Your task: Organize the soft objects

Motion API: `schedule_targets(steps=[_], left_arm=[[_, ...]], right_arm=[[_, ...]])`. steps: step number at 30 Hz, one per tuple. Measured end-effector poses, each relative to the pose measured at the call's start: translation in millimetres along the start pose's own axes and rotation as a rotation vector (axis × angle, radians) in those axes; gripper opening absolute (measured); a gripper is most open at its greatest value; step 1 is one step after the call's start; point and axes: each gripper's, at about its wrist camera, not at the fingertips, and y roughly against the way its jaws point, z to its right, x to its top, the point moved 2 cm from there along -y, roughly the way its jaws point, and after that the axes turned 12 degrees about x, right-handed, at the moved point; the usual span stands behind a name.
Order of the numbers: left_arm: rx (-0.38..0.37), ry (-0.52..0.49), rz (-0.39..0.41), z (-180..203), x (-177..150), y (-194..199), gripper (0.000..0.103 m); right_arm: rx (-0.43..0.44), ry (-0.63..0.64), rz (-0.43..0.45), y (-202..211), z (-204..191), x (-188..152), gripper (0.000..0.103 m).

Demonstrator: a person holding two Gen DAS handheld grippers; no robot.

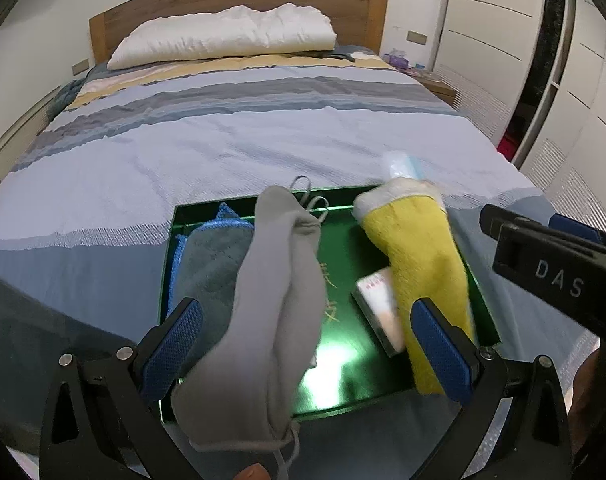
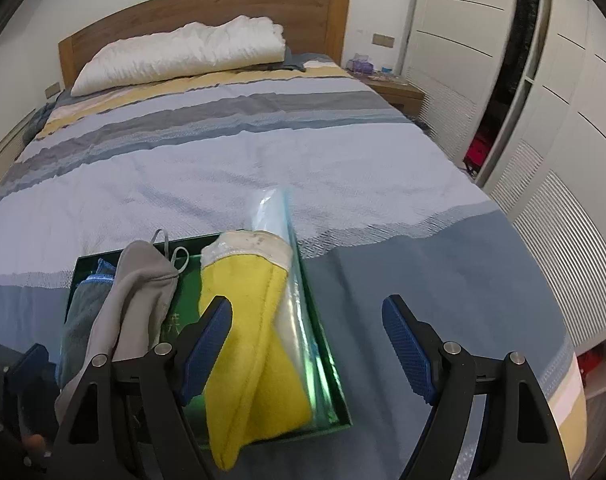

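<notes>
A green tray (image 1: 343, 354) (image 2: 341, 412) lies on the bed near its foot. In it are a folded grey-blue towel (image 1: 211, 264) (image 2: 77, 316), a grey drawstring pouch (image 1: 271, 300) (image 2: 139, 300), a yellow cloth with a white end (image 1: 427, 264) (image 2: 247, 340), a clear plastic packet (image 2: 291, 312) and a small card box (image 1: 379, 308). My left gripper (image 1: 307, 344) is open just above the tray, with the pouch lying between its fingers. My right gripper (image 2: 307, 344) is open and empty over the tray's right edge; it also shows in the left wrist view (image 1: 543, 248).
The striped blue bedspread (image 1: 231, 148) (image 2: 263, 152) stretches to a white pillow (image 1: 227, 36) (image 2: 183, 52) and wooden headboard (image 2: 207, 4). White wardrobe doors (image 2: 551, 128) stand along the right, with a bedside table (image 2: 395, 92) in the corner.
</notes>
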Motion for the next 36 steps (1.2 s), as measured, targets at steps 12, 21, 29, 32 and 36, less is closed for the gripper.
schedule_targets(steps=[12, 21, 29, 32, 36], left_arm=[[-0.108, -0.083, 0.038, 14.1, -32.0, 48.3, 0.102], [-0.180, -0.129, 0.100, 14.5, -55.0, 101.2, 0.102], [-0.241, -0.179, 0.126, -6.5, -86.5, 149.6, 0.102], [-0.252, -0.178, 0.128, -23.4, -96.0, 168.3, 0.102], [-0.243, -0.178, 0.144, -51.1, -110.0, 191.4, 0.102]], right_arm=[[-0.081, -0.049, 0.040, 71.8, 21.6, -57.8, 0.083], [-0.124, -0.122, 0.088, 133.6, 31.0, -101.2, 0.085], [-0.124, -0.182, 0.142, 195.5, 23.1, -149.5, 0.088], [-0.133, -0.163, 0.141, 214.2, 7.5, -167.6, 0.089], [-0.120, -0.151, 0.158, 246.5, -20.1, -189.8, 0.091]])
